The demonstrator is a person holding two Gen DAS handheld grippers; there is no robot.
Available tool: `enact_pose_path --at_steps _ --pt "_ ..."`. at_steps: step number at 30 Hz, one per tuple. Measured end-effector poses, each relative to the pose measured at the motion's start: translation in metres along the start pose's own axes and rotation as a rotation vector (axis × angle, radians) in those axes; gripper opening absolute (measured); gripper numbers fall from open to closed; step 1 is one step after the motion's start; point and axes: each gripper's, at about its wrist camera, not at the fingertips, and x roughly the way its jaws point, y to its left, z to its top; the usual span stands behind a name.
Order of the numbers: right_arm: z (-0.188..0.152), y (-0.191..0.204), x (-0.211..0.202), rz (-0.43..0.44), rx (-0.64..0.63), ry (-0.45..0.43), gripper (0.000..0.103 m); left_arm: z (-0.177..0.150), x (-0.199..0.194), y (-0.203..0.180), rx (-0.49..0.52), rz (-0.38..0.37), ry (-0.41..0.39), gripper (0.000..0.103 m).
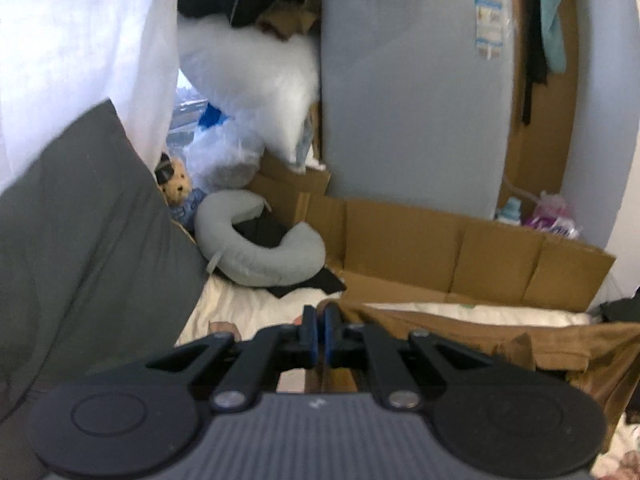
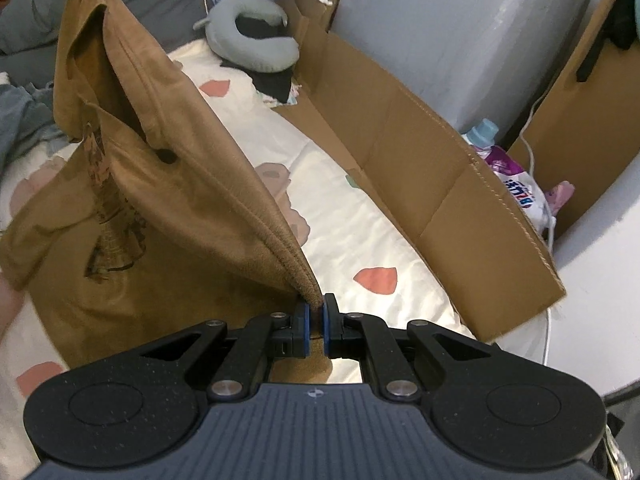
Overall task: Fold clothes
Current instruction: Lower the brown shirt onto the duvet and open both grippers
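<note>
**Brown shirt held up by both grippers over bed**

Left wrist view, 9 o'clock: dark grey pillow (image 1: 80, 240) leaned up at the left edge, sheer white curtain (image 1: 80, 52) above it. Toward 10–11 o'clock a small teddy bear (image 1: 178, 186) sat beside a grey U-shaped neck pillow (image 1: 260, 248) on the cream bedsheet (image 1: 240, 308). At 6 o'clock the left gripper (image 1: 319, 314) had its jaws pressed together on an edge of the brown shirt (image 1: 520, 344), which trailed off toward 3–4 o'clock. At 1 o'clock a grey upright mattress (image 1: 412, 100) stood behind a flattened cardboard sheet (image 1: 460, 248).

Right wrist view, 9–11 o'clock: brown shirt (image 2: 168, 160) hung lifted in a tent shape, dark print on its front, lower part resting on the bedsheet (image 2: 360, 220) with its pink patches. Its top corner at 11 o'clock met a dark bar, likely the other gripper, too cropped to be sure. At 6 o'clock the right gripper (image 2: 316, 308) was clamped on the shirt's stitched hem, fabric pinched between the blue pads (image 2: 306, 320). At 12 o'clock the neck pillow (image 2: 256, 36); at 2–3 o'clock the cardboard sheet (image 2: 420, 152) and a detergent bottle (image 2: 504, 160) behind it.
</note>
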Motion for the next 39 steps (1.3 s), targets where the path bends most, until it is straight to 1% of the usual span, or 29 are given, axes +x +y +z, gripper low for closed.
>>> enact_pose_path --at_steps 8,15,18,26,31,39 --pt "0.019 -0.004 0.086 0.000 -0.041 0.047 0.004 -0.026 0.085 0.017 0.013 0.029 0.082 0.003" --pt "0.027 -0.010 0.159 -0.013 -0.054 0.092 0.004 -0.046 0.158 0.022 0.094 0.050 0.170 0.003" --pt "0.029 -0.014 0.186 -0.021 -0.059 0.111 0.004 -0.057 0.193 0.022 0.114 0.058 0.203 0.003" --pt "0.032 -0.019 0.253 -0.041 -0.107 0.163 0.004 -0.083 0.271 0.021 0.160 0.094 0.280 0.003" --pt "0.043 -0.023 0.286 -0.071 -0.117 0.182 0.004 -0.092 0.299 0.024 0.173 0.128 0.326 0.004" --pt "0.064 -0.031 0.315 -0.107 -0.151 0.233 0.004 -0.085 0.301 0.028 0.181 0.151 0.308 0.003"
